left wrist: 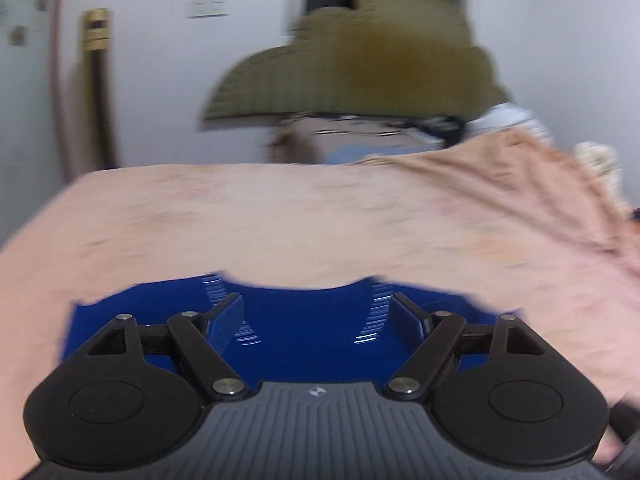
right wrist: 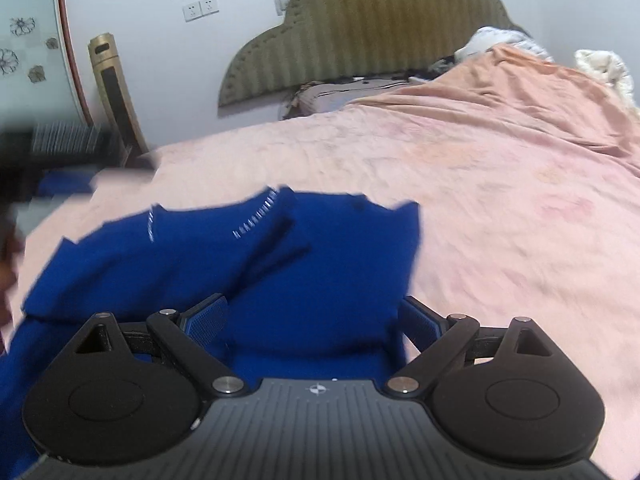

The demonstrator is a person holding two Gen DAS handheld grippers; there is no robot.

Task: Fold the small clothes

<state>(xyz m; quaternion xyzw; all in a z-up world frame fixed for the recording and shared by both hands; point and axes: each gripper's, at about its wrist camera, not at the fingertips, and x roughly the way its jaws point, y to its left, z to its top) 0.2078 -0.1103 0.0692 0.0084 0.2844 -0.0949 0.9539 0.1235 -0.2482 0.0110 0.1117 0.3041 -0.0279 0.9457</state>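
Note:
A blue garment (left wrist: 304,336) with thin white stripe trim lies on the pink bedsheet (left wrist: 280,216), blurred in the left wrist view. My left gripper (left wrist: 316,304) hovers over its near part with jaws wide apart and nothing pressed between the pads. In the right wrist view the same blue garment (right wrist: 340,248) lies rumpled, one part folded over another. My right gripper (right wrist: 314,302) stands open low over it, with a fold of the cloth lying between the fingers but not pinched. The blurred body of the left gripper (right wrist: 60,148) shows at that view's left edge.
The pink bedsheet (right wrist: 480,184) stretches far to the right and back. An olive padded headboard (right wrist: 380,24) stands against the wall, with white bedding (right wrist: 600,64) bunched at the far right. A gold tower fan (right wrist: 114,80) stands by the bed's left side.

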